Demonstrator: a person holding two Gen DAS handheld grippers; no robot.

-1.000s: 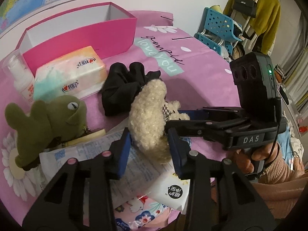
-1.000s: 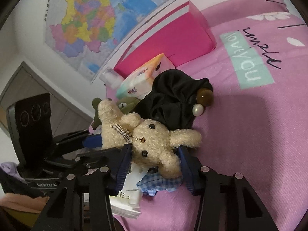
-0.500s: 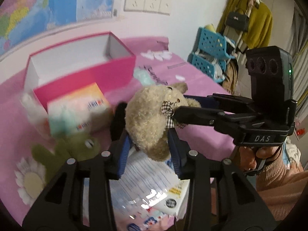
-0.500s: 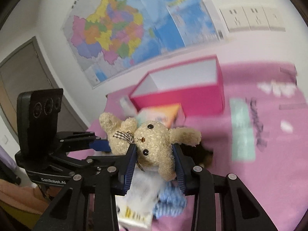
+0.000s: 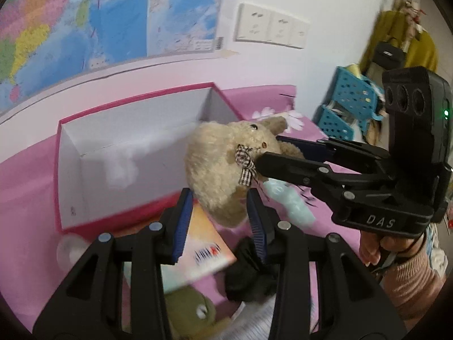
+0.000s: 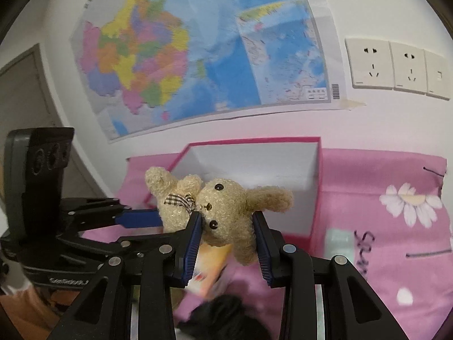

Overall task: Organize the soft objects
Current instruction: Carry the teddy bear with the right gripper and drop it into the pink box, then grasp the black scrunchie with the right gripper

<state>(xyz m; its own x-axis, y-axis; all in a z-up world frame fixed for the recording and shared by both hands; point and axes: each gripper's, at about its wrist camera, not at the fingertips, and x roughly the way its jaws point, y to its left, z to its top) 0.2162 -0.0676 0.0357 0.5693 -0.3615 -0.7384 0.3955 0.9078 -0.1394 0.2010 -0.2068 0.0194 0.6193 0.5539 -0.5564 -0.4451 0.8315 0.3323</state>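
Nearest the left wrist camera, a green frog-shaped plush toy [image 5: 189, 308] and a crumpled black fabric piece [image 5: 249, 272] are seen lying on the pink flowered bedspread [image 6: 396, 255], with an orange-and-white soft tissue pack [image 5: 203, 249] just beyond them.

Above these, the beige curly-furred plush rabbit with a checked bow [image 6: 223, 212] is held clear of the bedspread by both tools at once. The left gripper [image 5: 219, 212] is clamped narrowly on the toy's rounded body, its blue pads pressed into the fur. The right gripper [image 6: 226, 235] is closed on the head, where its jaws have just been closing and the fur is squeezed between the pads.

Behind the toy, the open pink cardboard box with a white interior [image 5: 136, 153] stands on the bedspread against the wall; nothing can be made out inside it. The rabbit is judged to be on its way there, hanging just in front of the near wall.

Several risks are apparent. If the two grippers are drawn apart or twisted against each other, the neck seam could be strained. If the toy is carried too low, it could be caught on the box's near rim and the light box pushed back or tipped. If one grip is released early, the soft body could swing and slip from the remaining pads, falling short of the box.
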